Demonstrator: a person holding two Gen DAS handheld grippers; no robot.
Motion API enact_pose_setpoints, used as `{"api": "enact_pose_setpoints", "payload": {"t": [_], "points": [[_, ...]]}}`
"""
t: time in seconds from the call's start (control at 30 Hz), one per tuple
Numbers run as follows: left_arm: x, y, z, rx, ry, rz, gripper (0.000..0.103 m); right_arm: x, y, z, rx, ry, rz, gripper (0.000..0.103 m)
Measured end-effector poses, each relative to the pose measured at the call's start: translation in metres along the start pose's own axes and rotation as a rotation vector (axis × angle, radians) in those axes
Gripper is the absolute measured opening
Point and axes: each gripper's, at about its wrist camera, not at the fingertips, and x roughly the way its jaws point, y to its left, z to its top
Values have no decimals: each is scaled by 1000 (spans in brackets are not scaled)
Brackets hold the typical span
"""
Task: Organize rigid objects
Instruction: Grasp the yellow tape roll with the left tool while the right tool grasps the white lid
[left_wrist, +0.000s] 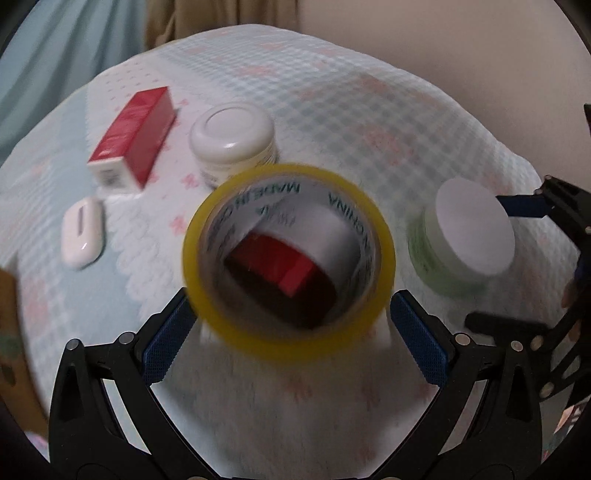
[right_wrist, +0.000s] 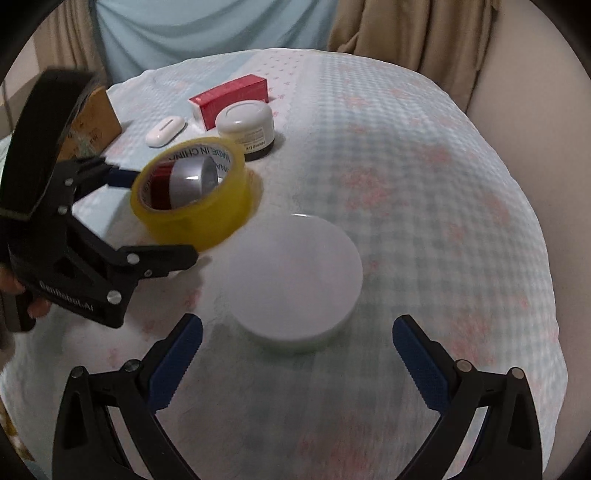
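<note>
My left gripper (left_wrist: 293, 295) is shut on a yellow tape roll (left_wrist: 288, 258), one blue pad against each side. Inside the roll's core sits a smaller red and grey roll (left_wrist: 280, 266). In the right wrist view the tape roll (right_wrist: 192, 206) is tilted and blurred in the left gripper (right_wrist: 160, 216). My right gripper (right_wrist: 297, 321) is open. A green jar with a flat white lid (right_wrist: 295, 280) stands just ahead between its fingers, untouched. The same jar (left_wrist: 461, 236) shows at the right of the left wrist view.
On the checked tablecloth (right_wrist: 424, 184) further back lie a red carton (right_wrist: 232, 99), a white-lidded cream jar (right_wrist: 245, 125) and a small white oval case (right_wrist: 165, 131). A cardboard box (right_wrist: 96, 118) stands at the far left. Curtains hang behind the table.
</note>
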Motion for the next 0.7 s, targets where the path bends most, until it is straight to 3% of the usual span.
{"api": "enact_pose_setpoints", "payload": {"t": [0.1,0.23,0.43,0.7], "points": [[6,2,11,18,-3,-9,103,10,2,5,-44,2,-11,102],[13,5,18,35,25,-31,103,18,-1,14,-33,-1,35,94],[15,7,27,40,42,-45,98,26,2,22,-60,22,50,67],[13,9,32,47,48,-43,97,25,2,22,-46,24,41,66]]}}
